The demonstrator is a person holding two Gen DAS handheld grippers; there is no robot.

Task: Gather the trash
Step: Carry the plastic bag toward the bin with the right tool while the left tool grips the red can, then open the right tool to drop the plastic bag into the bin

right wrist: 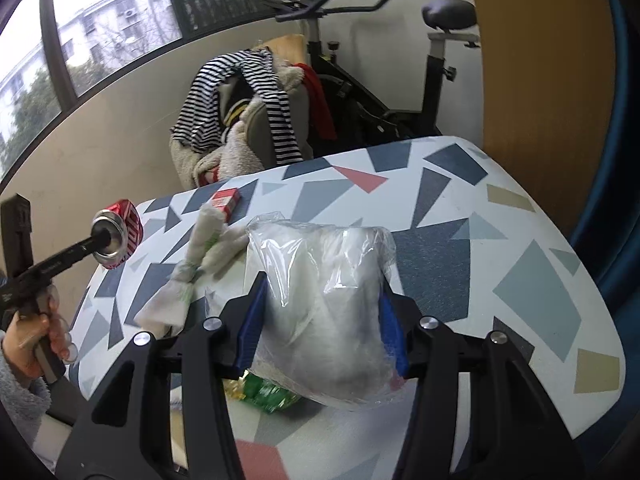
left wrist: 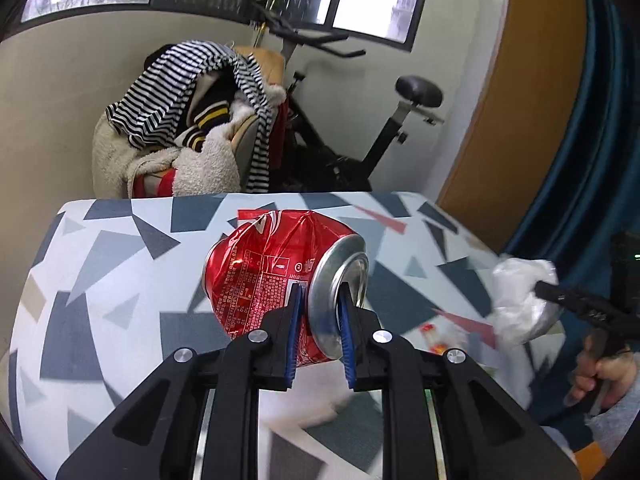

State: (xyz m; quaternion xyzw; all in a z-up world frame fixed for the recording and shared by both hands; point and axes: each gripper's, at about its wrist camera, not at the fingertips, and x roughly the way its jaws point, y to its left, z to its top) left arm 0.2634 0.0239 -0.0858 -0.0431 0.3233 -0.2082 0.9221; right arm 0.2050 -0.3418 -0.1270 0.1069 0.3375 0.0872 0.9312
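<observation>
A table (right wrist: 520,264) with a geometric-patterned top carried crumpled tissue (right wrist: 196,268), a red packet (right wrist: 226,201) and a green wrapper (right wrist: 268,394) at lower centre.

Green wrapper (right wrist: 266,394) mostly hidden under plastic bag (right wrist: 328,312); its print unreadable.

Each camera sits close behind its own tool, angled down over the patterned surface (left wrist: 100,280). Both face the clothes-heaped chair (right wrist: 240,120) and exercise bike (left wrist: 360,128).

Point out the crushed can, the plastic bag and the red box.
can (left wrist: 256,276), left wrist view, red side wall.
plastic bag (right wrist: 328,312), right wrist view, bag's middle.
red box (right wrist: 226,201), right wrist view, top face.
</observation>
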